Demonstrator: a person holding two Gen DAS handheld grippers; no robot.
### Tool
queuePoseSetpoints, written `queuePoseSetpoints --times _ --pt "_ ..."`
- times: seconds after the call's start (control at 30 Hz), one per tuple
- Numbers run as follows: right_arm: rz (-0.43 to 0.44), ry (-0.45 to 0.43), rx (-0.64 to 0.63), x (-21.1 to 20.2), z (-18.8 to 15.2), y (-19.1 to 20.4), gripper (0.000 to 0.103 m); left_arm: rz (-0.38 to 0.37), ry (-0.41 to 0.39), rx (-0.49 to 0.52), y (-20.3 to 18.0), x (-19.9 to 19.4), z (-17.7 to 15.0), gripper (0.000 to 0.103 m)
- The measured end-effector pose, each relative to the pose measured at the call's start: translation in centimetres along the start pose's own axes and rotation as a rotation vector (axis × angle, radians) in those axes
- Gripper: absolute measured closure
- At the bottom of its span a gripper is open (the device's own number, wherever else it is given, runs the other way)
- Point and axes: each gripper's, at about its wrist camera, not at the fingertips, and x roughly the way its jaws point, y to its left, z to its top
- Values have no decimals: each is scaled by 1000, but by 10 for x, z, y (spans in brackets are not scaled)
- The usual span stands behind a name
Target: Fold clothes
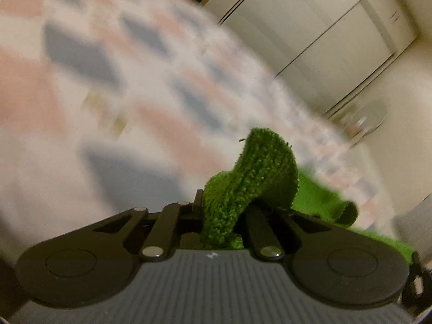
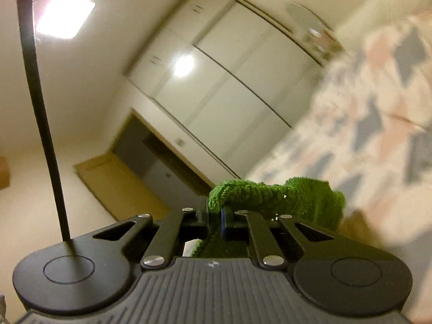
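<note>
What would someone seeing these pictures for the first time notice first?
The bright green knitted cloth stands out, pinched in the left hand-held gripper and also in the right hand-held gripper. Behind it lies a blurred pink, grey and white patterned bedspread, with pale wardrobe doors beyond.

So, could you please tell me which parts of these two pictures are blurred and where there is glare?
Left wrist view: patterned bedspread smeared by motion, green knit cloth in the tongs sharp. Right wrist view: bedspread and wardrobe softly blurred; ceiling light blown out, with a glare spot on the wardrobe door.
</note>
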Motion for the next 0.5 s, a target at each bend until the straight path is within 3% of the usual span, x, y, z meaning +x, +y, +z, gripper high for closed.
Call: queuePoseSetpoints --times 0.1,0.2,0.23,0.3,0.4,0.47,0.5 --pt "-152 127 95 -16 -40 -43 95 91 43 90 4 11 -33 93" --pt "-291 248 216 -31 -83 -88 92 182 -26 281 -19 7 -38 84" --pt "-302 251 238 -35 -92 -97 90 220 -50 372 -30 7 -40 83" --pt "-305 246 276 -41 -100 -109 74 292 -98 562 -51 8 -46 74" --pt "-280 240 259 -32 -97 -107 57 361 -128 796 -67 16 -63 71" --pt "-302 250 225 -23 -96 -105 50 371 -112 849 -66 24 -68 71" --pt "-313 263 235 -18 -98 -107 50 368 -105 844 -64 28 -68 75"
